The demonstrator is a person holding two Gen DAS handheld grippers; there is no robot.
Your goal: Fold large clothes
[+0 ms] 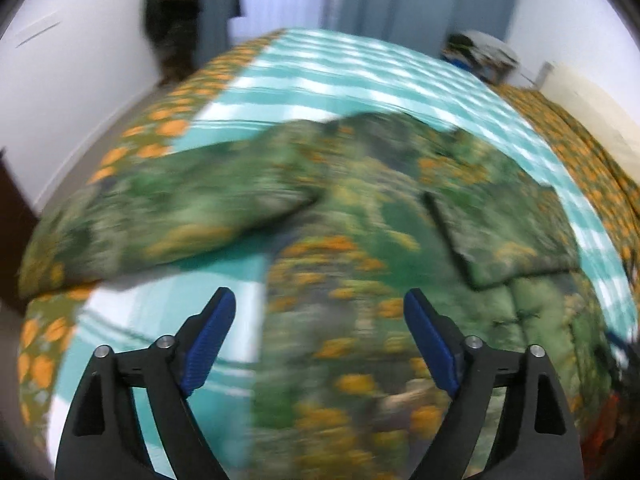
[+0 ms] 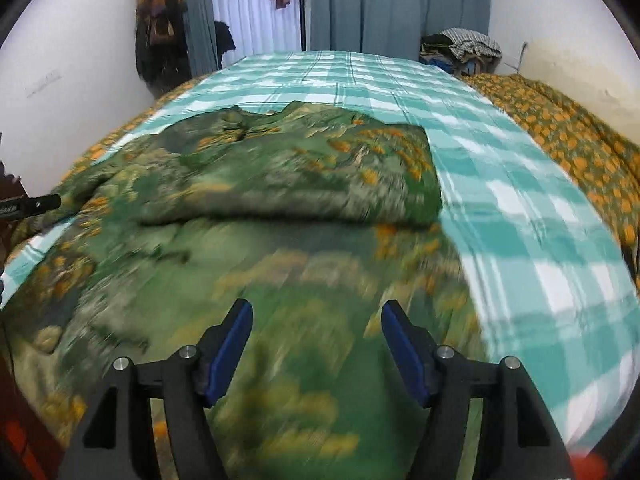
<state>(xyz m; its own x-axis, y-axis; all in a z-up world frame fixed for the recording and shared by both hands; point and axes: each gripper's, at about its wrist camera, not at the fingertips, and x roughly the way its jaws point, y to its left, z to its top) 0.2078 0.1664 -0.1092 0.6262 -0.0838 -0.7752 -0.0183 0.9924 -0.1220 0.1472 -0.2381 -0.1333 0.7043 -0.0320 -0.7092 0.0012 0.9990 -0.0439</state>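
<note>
Green flowered cloth, a large garment (image 2: 280,184), is spread on the checked sheet (image 2: 500,184) of the bed, with both sides seemingly folded inward over its middle. Its long axis is judged to run from the near edge of the bed toward the curtains. It should handle soft, light and limp, best pinched at hem corners. The left gripper (image 1: 320,316) and right gripper (image 2: 316,328) are seen wide apart, empty.

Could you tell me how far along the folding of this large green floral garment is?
Partly done: both sides of the green floral garment are folded inward on the checked sheet. Nothing is in hand: the left gripper and right gripper stand open and empty. The lower part remains unfolded.
</note>
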